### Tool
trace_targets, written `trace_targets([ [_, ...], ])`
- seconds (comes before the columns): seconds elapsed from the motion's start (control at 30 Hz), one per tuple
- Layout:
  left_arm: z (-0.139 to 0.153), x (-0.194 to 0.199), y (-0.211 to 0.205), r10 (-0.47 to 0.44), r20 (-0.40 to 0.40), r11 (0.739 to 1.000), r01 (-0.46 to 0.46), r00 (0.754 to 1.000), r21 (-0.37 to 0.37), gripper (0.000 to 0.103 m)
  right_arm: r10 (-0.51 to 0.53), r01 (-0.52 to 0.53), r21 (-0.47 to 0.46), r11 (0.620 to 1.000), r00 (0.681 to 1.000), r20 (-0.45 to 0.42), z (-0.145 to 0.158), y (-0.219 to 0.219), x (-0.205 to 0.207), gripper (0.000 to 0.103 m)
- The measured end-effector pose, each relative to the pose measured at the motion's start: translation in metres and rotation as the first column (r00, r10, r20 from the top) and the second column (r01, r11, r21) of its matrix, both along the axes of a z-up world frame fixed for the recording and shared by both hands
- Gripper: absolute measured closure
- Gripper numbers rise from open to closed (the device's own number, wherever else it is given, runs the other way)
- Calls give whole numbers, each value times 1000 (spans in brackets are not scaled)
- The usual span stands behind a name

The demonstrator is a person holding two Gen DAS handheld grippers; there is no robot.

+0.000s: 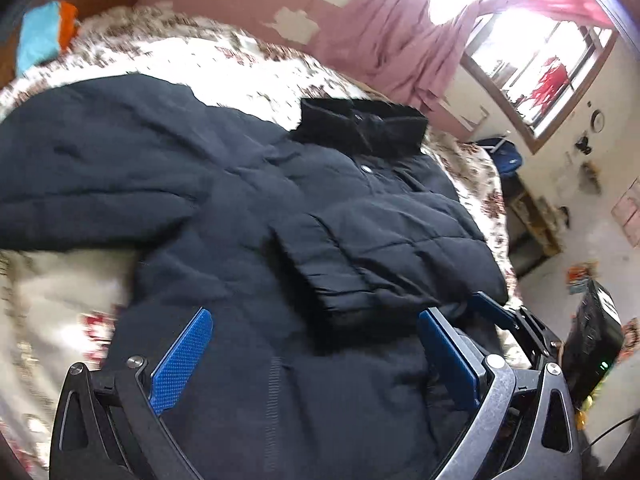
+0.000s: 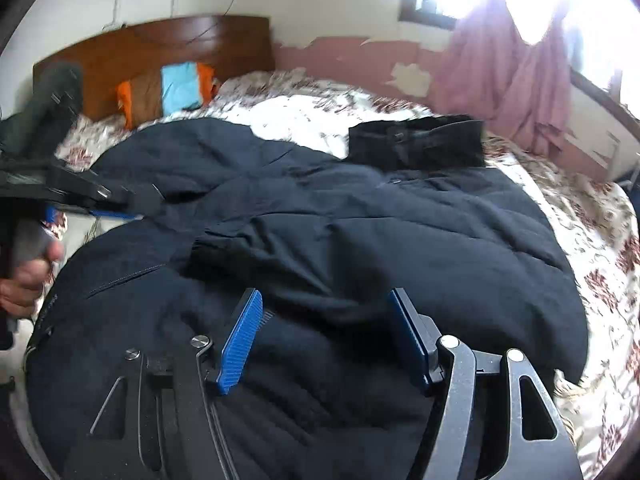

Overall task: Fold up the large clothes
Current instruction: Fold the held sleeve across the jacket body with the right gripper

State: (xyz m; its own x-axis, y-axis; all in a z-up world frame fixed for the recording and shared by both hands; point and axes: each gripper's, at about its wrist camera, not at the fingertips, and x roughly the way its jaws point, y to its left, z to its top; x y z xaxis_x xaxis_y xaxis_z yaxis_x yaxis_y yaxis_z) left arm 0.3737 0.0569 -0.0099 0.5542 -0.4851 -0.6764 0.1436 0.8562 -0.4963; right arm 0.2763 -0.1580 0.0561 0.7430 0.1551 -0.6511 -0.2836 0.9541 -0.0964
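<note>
Big dark navy puffer jacket (image 2: 360,216) lies spread on the floral-sheeted bed (image 2: 592,248), one sleeve folded across. Left gripper (image 1: 316,344) and right gripper (image 2: 326,316) both hover over it, fingers apart, nothing pinched.

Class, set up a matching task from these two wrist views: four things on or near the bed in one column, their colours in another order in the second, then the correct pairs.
Things:
1. padded jacket
2. curtain
3. headboard
4. gripper pads

Colours:
A. pink
B. bright blue
C. dark navy
D. reddish brown wood

Pairs: 1-C, 2-A, 3-D, 4-B
</note>
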Motion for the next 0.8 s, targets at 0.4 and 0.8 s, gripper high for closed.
trace_targets([
  [0.4, -51, 46, -47, 45, -216, 997, -57, 975, -50, 31, -268, 269, 109, 957, 963, -24, -16, -122, -28, 43],
  [0.8, 22, 52, -36, 189, 91, 973, -199, 978, 115, 97, -399, 388, 198, 900, 917, 16, -23, -171, -17, 43],
])
